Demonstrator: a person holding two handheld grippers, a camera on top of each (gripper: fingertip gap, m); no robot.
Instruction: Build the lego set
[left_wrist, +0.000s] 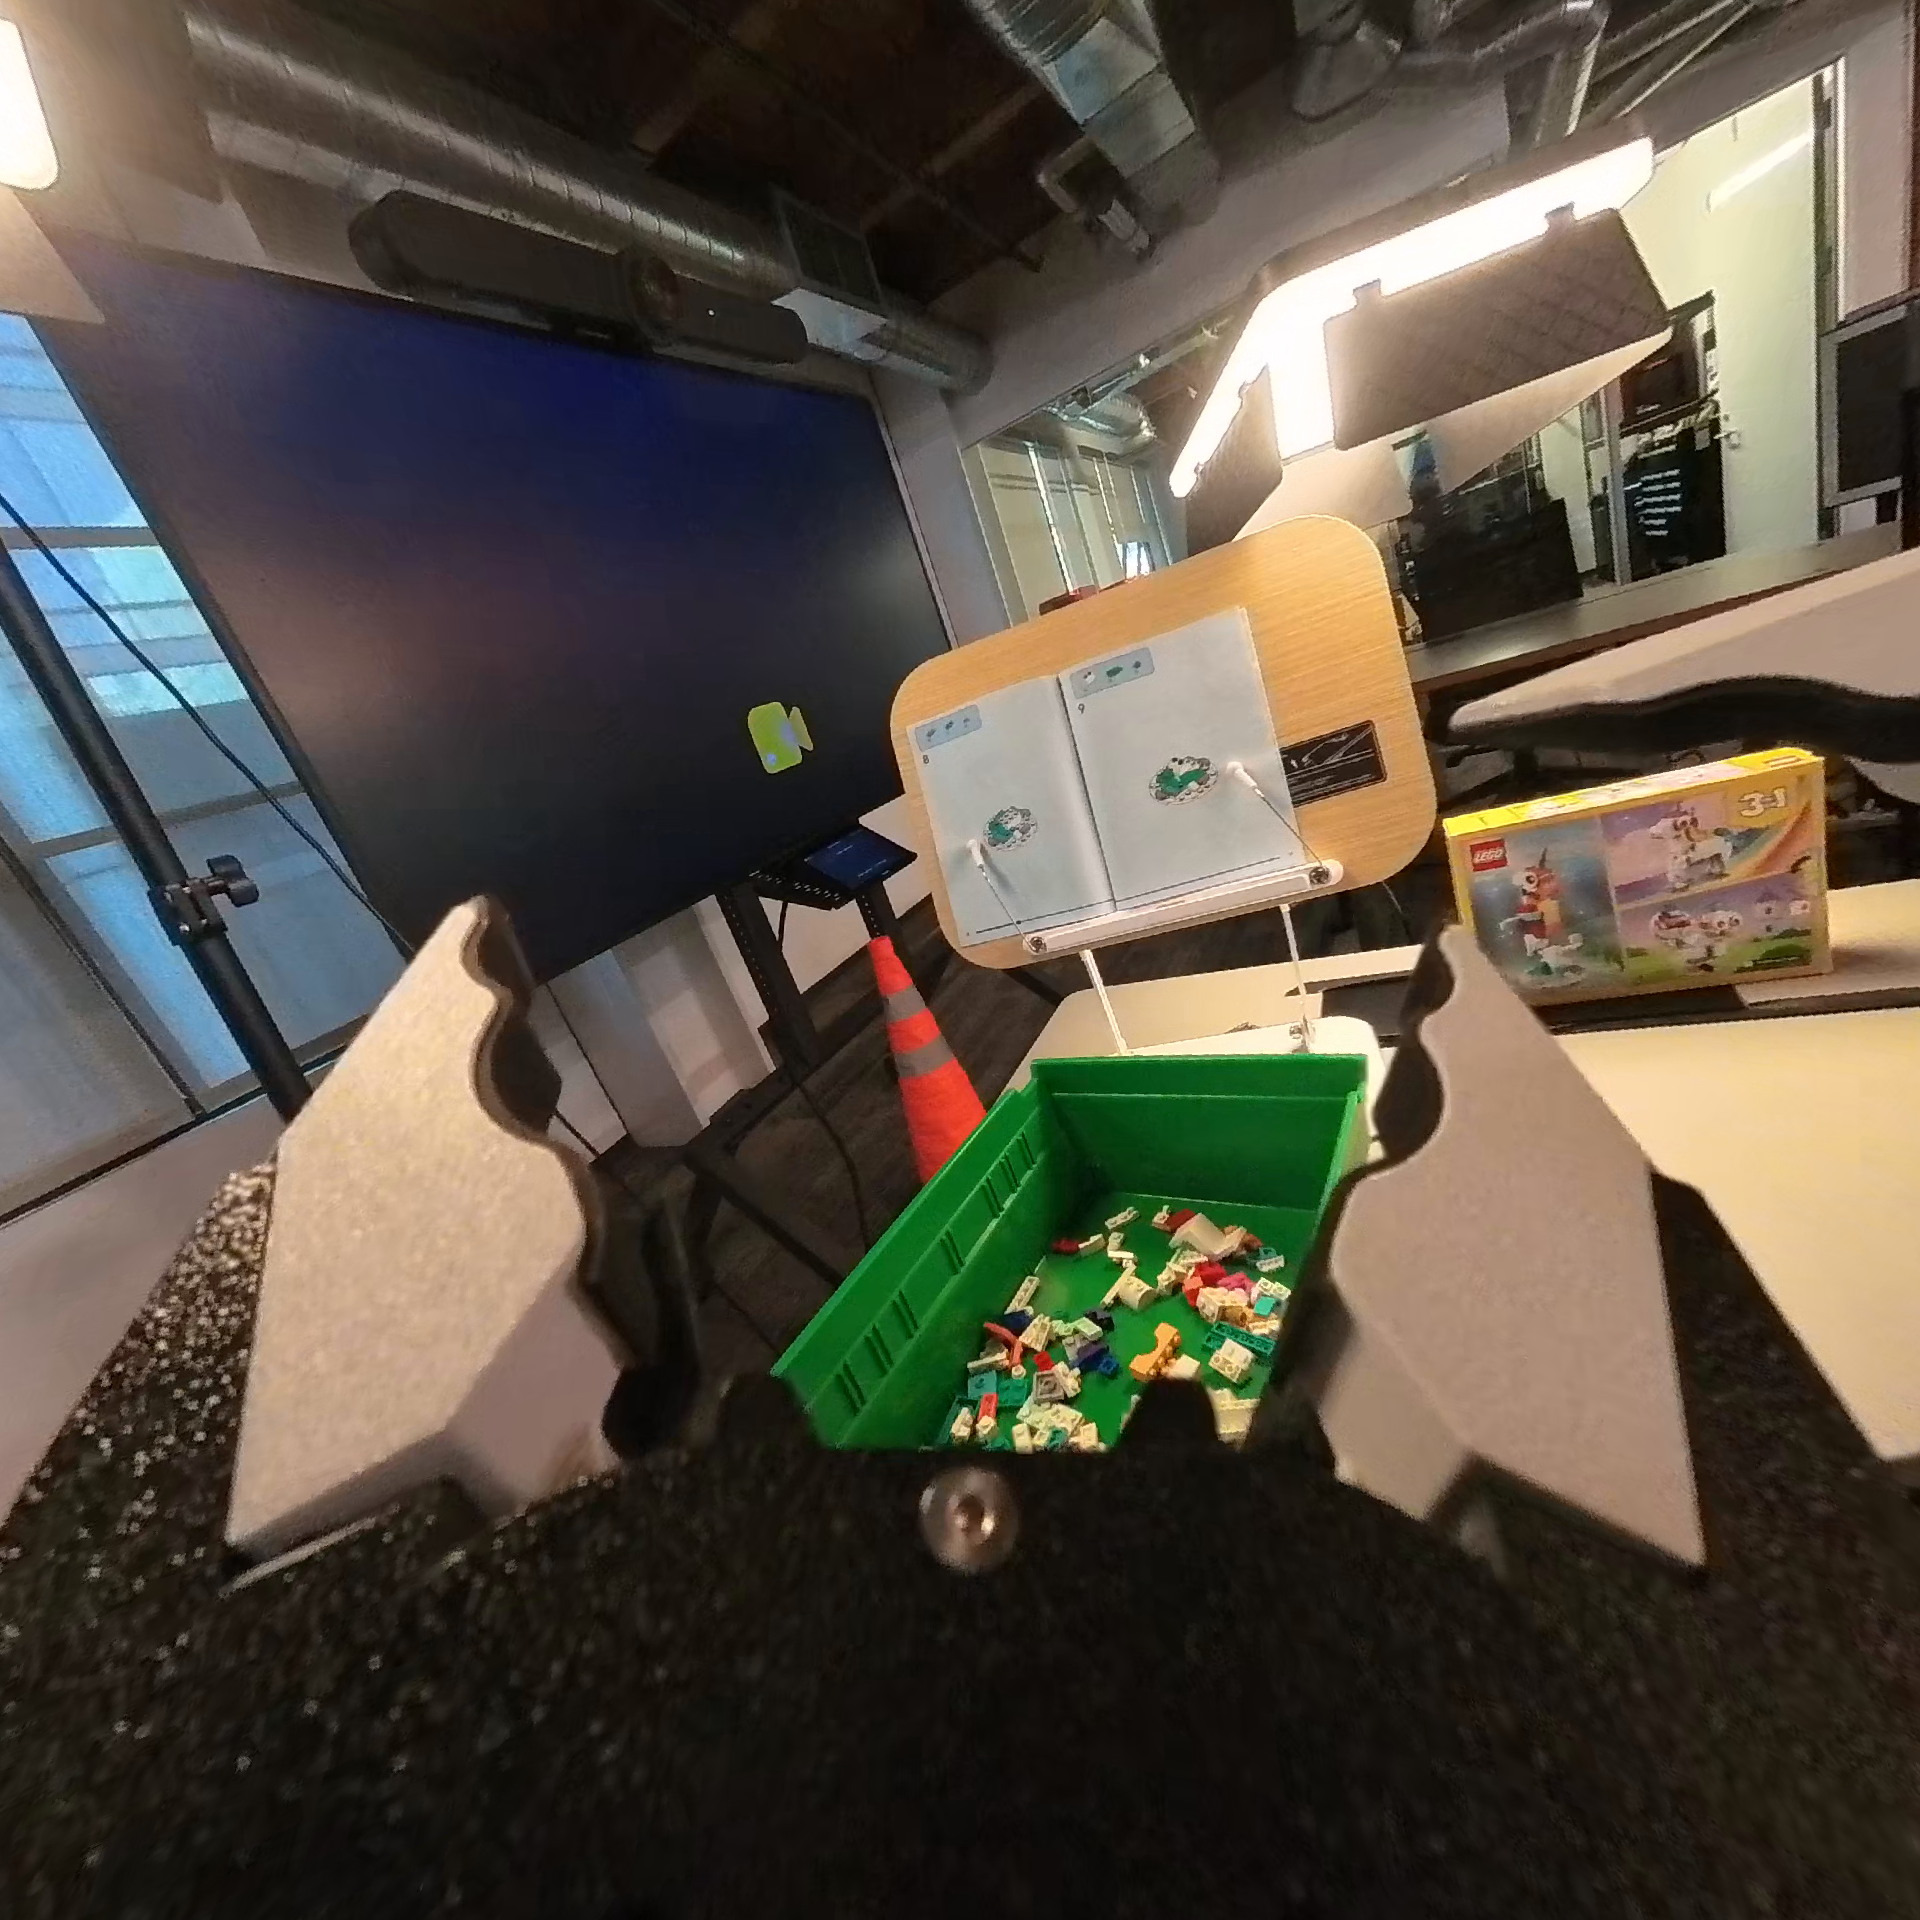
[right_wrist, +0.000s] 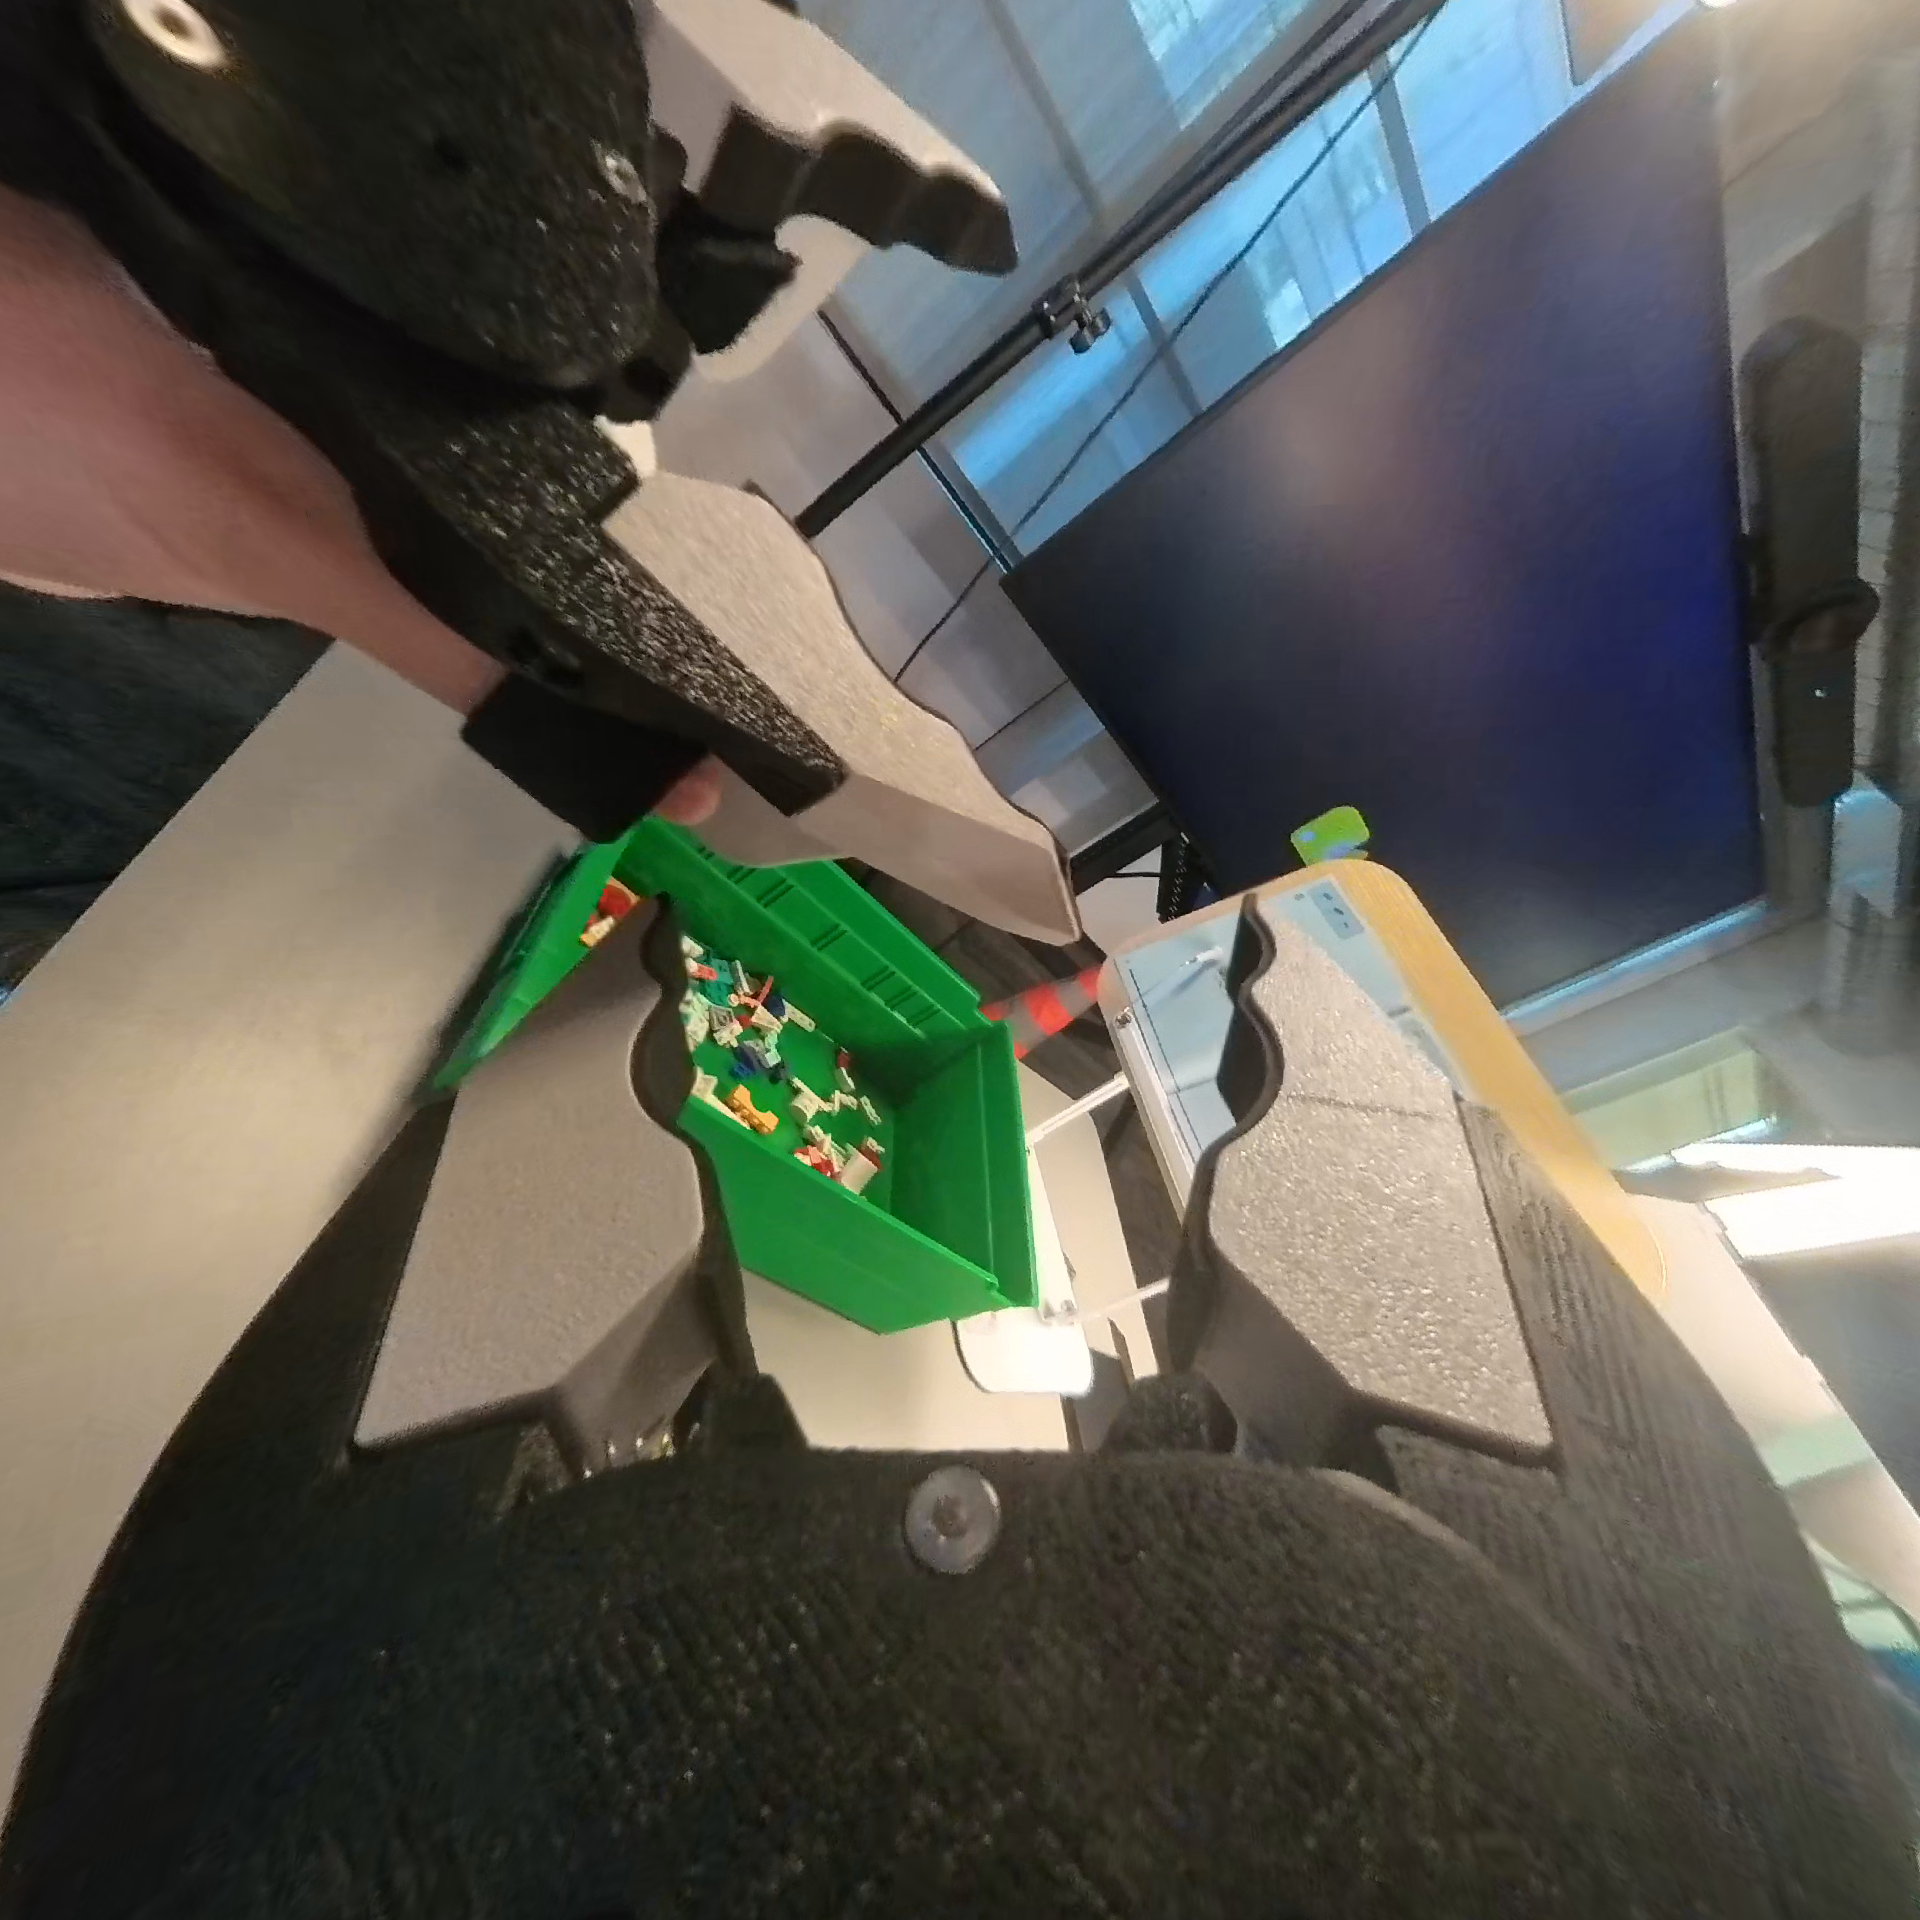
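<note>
On the pale bench (left_wrist: 1714, 1143), a green plastic bin (left_wrist: 914, 1288) holds loose multicoloured lego bricks (left_wrist: 1132, 1320) — nothing assembled. Above it hover the left hand-held gripper (left_wrist: 966, 997) and right hand-held gripper (right_wrist: 951, 1008) — both released, jaws spread, empty.

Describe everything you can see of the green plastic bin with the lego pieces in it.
The green plastic bin is an open-topped rectangular tray with ribbed, slotted side walls and a taller end wall. It sits upright on the pale grey table, just in front of the wooden book stand. Small loose lego pieces in white, teal, red, pink and orange lie scattered across its floor. Neither gripper touches it, and both have their jaws open.
</note>
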